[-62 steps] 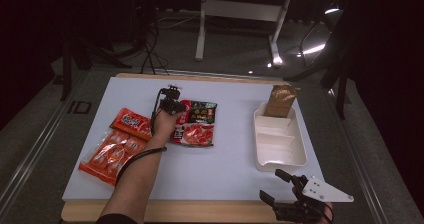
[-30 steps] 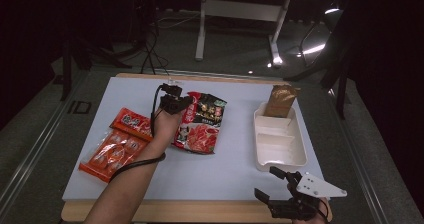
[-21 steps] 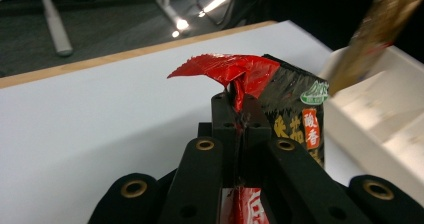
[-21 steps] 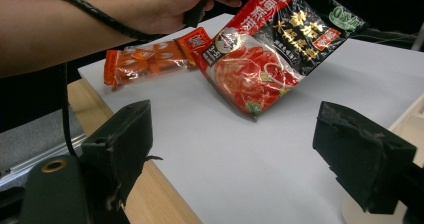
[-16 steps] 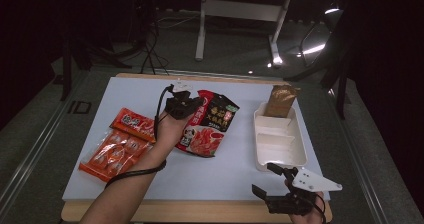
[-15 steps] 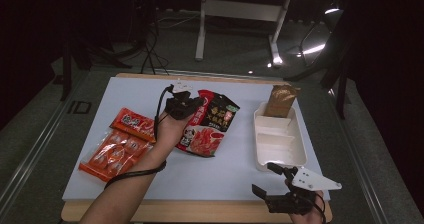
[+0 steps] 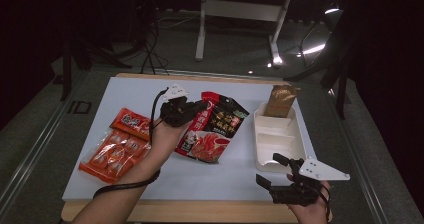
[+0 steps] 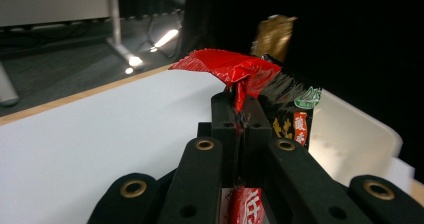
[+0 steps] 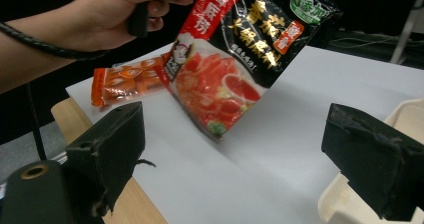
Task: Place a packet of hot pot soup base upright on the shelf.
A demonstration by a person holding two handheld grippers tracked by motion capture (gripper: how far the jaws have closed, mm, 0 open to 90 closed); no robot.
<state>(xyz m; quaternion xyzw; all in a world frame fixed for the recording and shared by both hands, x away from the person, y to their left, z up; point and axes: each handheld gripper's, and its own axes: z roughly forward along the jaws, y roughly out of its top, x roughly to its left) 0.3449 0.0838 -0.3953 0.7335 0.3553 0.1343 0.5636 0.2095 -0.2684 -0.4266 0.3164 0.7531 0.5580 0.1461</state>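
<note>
Clamping the red-and-black pouch (image 7: 212, 126) by its top edge at frame centre, the left hand-held gripper (image 7: 186, 110) lifted it clear for carrying, while the right hand-held gripper (image 7: 280, 176) waited spread at lower right beside the white tray (image 7: 295, 146).

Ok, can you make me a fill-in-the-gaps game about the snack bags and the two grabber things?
1. The left gripper is shut on the red and ____ packet.
2. The right gripper has its jaws ____ and holds nothing.
3. The brown bag stands at the far end of the ____ tray.
4. The orange packets lie on the table to the ____ of the left hand.

Missing words: black; open; white; left
</note>
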